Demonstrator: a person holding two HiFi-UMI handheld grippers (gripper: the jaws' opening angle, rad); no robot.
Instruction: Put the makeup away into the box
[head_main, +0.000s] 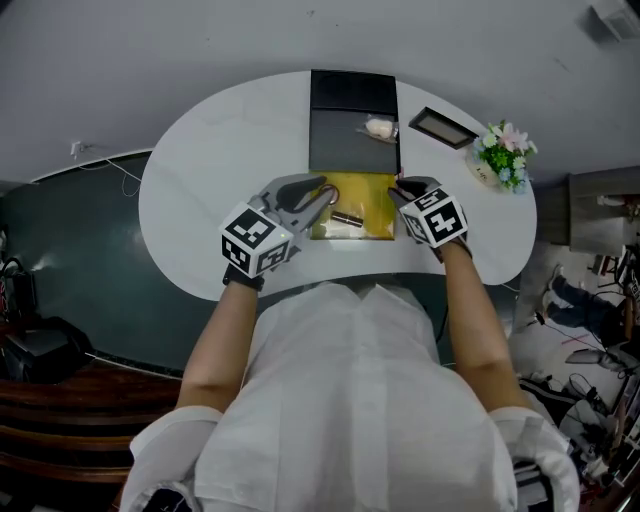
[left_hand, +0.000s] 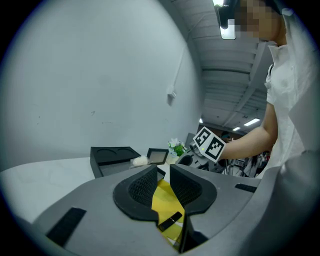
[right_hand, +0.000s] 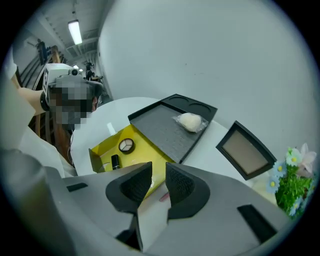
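Observation:
An open yellow box (head_main: 372, 195) lies on the white table (head_main: 200, 170) in front of me. It holds a round compact (right_hand: 126, 145) and a black lipstick (head_main: 347, 218). My left gripper (head_main: 325, 195) hovers at the box's left edge, open, with nothing between its jaws; the box (left_hand: 167, 200) and lipstick (left_hand: 170, 220) show through the gap. My right gripper (head_main: 398, 190) is over the box's right edge, tilted down, open and empty (right_hand: 159, 182). A small pink item (right_hand: 163, 196) lies on the table just under its jaws.
A black tray (head_main: 350, 130) lies behind the box with a wrapped white puff (head_main: 379, 128) on it. A dark framed palette (head_main: 442, 127) and a small pot of flowers (head_main: 505, 150) sit at the back right. The table's curved front edge is close to my body.

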